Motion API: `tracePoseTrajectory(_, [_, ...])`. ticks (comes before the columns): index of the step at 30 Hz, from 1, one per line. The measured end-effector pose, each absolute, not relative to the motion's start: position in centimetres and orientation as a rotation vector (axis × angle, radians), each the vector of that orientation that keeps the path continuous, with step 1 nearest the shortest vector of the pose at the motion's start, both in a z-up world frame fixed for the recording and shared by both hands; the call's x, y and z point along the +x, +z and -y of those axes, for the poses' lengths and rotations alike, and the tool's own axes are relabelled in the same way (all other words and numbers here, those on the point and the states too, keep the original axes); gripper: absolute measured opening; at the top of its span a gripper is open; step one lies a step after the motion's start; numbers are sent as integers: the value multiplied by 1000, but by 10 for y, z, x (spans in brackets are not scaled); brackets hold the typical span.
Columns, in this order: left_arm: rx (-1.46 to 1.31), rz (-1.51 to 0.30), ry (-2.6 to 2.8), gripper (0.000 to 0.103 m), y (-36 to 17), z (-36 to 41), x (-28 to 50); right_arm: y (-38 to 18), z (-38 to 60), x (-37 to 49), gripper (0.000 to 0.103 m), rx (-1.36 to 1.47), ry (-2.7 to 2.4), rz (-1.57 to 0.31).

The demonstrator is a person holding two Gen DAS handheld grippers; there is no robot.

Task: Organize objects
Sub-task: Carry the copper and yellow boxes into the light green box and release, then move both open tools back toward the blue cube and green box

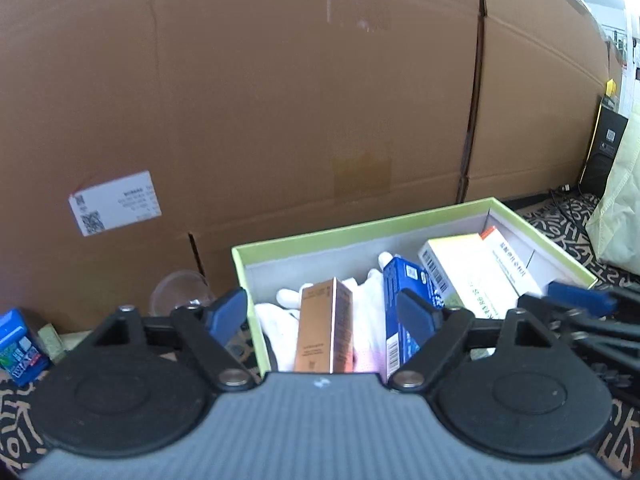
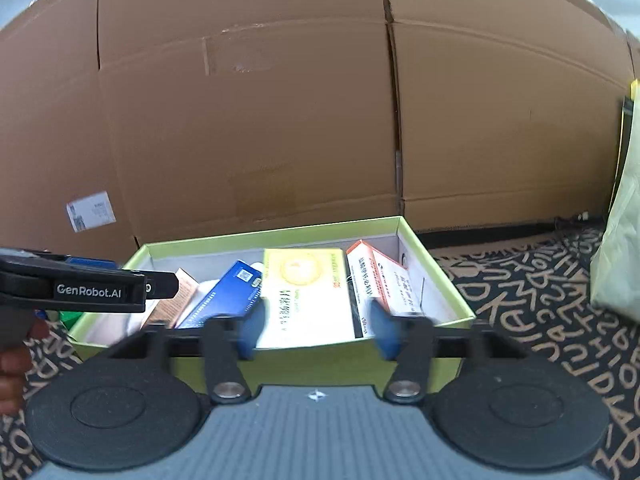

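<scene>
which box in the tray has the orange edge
The box at the right end of the green tray, white with an orange edge. The others are yellow, blue and copper.

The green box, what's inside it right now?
Inside the green box: a copper carton, a blue carton, a yellow carton, an orange-edged carton and white gloves. Anything beneath them is covered.

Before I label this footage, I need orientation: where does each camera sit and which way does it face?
Left wrist: on the left tool, looking down into the green-rimmed cardboard tray; its fingers and the right tool show.
Right wrist: on the right tool, facing the tray's near wall; a hand shows.
Shared: tray, blue carton, brown cardboard wall.
</scene>
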State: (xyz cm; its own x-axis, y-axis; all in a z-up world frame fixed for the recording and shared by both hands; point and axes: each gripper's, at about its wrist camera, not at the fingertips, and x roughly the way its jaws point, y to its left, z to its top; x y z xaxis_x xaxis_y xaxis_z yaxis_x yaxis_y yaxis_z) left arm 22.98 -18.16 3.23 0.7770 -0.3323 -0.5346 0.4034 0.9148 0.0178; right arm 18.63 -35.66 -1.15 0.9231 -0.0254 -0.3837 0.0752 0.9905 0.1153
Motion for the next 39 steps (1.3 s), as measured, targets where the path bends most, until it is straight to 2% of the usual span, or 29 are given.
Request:
tracePoseTrajectory(3, [139,-554,-397,90,35,181,225,-18,350,203,34,89,-63,-427])
tracePoseTrajectory(5, [146,-541,-382,103,40,177,218,-19,347,206,35,76,-58,-443])
tracePoseTrajectory(6, [143,-525,-371,103,43,173,212,-18,347,205,36,91,-56,-445])
tracePoseTrajectory(7, [141,-513,-362,103,45,170,208,-16,348,201,45,115,-42,-442])
tracePoseTrajectory(8, [140,-510,-358,103,48,165,204,-14,349,196,65,140,-23,-435])
tracePoseTrajectory(9, [138,-515,-354,103,51,161,200,-11,348,189,72,160,-9,-421])
tracePoseTrajectory(13, [109,-550,-324,103,58,138,185,1,334,160,77,128,21,-350])
tracePoseTrajectory(17, [100,-566,-275,103,58,115,170,11,314,139,86,106,60,-304])
tracePoseTrajectory(28, [46,-603,-143,103,43,31,151,3,242,129,87,51,204,-331])
tracePoseTrajectory(39, [-38,-689,-66,103,-5,-71,171,-30,152,156,86,-60,371,-448])
